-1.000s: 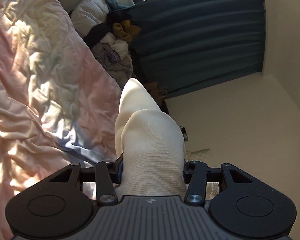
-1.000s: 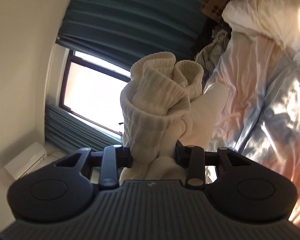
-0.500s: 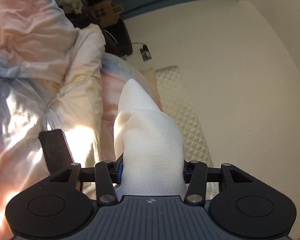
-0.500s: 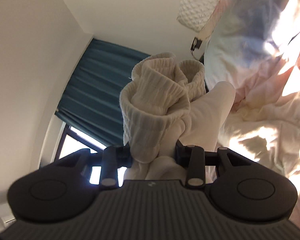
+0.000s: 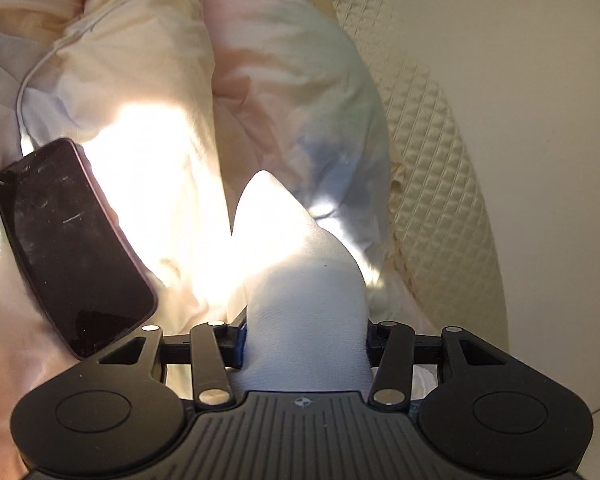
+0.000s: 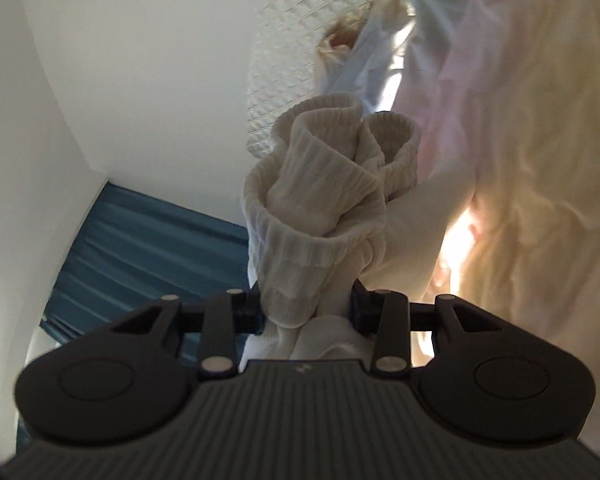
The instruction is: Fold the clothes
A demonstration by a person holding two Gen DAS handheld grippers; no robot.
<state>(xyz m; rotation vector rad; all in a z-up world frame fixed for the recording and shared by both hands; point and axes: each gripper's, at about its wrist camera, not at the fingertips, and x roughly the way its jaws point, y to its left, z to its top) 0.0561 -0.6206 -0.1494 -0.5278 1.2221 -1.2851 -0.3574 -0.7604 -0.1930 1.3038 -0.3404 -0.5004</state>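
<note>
Our left gripper (image 5: 306,332) is matte black, with a ribbed dark grey housing carrying a small round emblem at its front edge. Two rounded lobes flank it, each with a shallow circular recess. Slim black link bars run forward to the jaws, pinned by bright silver rivets, and a blue pad edge shows on one side. Our right gripper (image 6: 306,306) looks the same: ribbed grey body, black lobes, triangular cut-outs in the outer arms, silver rivets, dark blue jaw blocks.
</note>
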